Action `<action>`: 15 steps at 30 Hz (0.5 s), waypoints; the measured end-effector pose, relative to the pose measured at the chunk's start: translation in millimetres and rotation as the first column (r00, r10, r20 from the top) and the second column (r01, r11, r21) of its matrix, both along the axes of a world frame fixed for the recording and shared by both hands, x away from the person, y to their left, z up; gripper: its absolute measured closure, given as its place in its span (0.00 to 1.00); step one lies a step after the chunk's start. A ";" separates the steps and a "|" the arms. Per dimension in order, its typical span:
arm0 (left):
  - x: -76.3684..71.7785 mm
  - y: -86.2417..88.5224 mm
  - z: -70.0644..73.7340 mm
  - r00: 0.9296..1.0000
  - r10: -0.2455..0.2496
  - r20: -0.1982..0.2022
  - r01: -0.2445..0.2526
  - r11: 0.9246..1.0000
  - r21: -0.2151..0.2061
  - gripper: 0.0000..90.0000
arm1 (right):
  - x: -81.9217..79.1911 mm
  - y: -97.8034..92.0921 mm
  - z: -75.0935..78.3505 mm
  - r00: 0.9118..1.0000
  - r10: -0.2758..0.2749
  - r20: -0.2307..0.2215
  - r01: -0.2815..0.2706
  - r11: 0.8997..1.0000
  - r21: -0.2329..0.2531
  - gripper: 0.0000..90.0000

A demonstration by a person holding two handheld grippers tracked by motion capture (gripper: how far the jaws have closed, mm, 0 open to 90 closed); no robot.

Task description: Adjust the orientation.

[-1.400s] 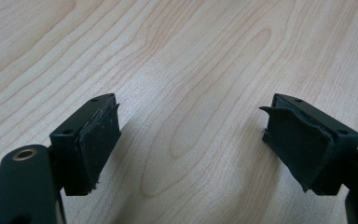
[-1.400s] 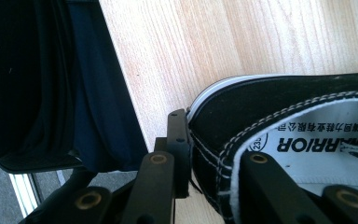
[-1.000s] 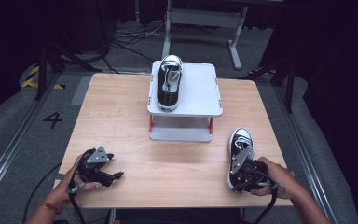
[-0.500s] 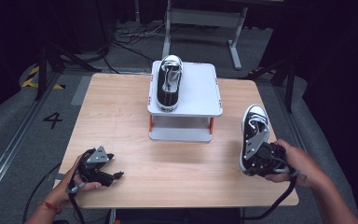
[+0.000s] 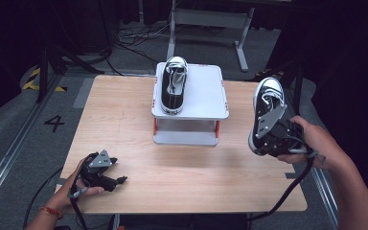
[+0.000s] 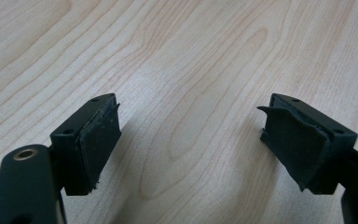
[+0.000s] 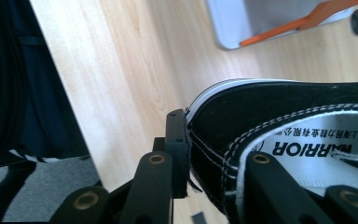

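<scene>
While the right gripper (image 5: 274, 136) pinches its heel, the black-and-white sneaker (image 5: 267, 103) hangs in the air to the right of the white platform (image 5: 206, 93), clear of the table (image 5: 124, 120) and over its right edge, with the toe pointing away from the person and the sole turned toward the platform. In the right gripper view the shoe (image 7: 279, 135) shows its heel collar caught between the two jaws, one jaw outside against the black canvas and the other inside over the printed insole, so that the right gripper (image 7: 214, 158) is pressed onto the heel wall; how much of the sole it also bears on is hard to tell from this angle. On the platform, along its left side, a second sneaker (image 5: 173, 86) of the same kind lies with its toe at the far edge. The platform stands on orange legs (image 5: 154, 126) at the far middle of the table. Well in front of the platform and to its left, near the table's near corner, the left gripper (image 5: 106, 179) rests on the wood in the person's hand. In the left gripper view its jaws stand wide apart, with bare wood grain (image 6: 186, 70) between the worn black pads (image 6: 100, 140) of the left gripper (image 6: 186, 140).
</scene>
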State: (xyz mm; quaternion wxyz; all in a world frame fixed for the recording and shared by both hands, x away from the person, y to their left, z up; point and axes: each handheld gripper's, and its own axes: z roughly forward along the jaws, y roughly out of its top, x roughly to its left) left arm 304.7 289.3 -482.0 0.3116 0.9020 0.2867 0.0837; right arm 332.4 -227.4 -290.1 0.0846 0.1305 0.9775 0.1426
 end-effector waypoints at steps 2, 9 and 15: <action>0.0 0.0 0.0 1.000 0.000 -0.001 0.000 1.000 0.000 0.21 | 5.1 1.6 5.6 1.000 0.004 0.004 -0.004 1.000 0.000 0.88; 0.1 0.0 0.0 1.000 -0.001 -0.001 0.001 1.000 0.000 0.21 | 22.3 9.9 19.5 0.999 0.016 0.045 -0.015 1.000 -0.004 0.88; 0.1 0.1 0.1 1.000 -0.002 -0.001 0.002 1.000 0.001 0.21 | 33.2 22.9 32.5 0.995 0.048 0.088 -0.049 0.999 0.012 0.88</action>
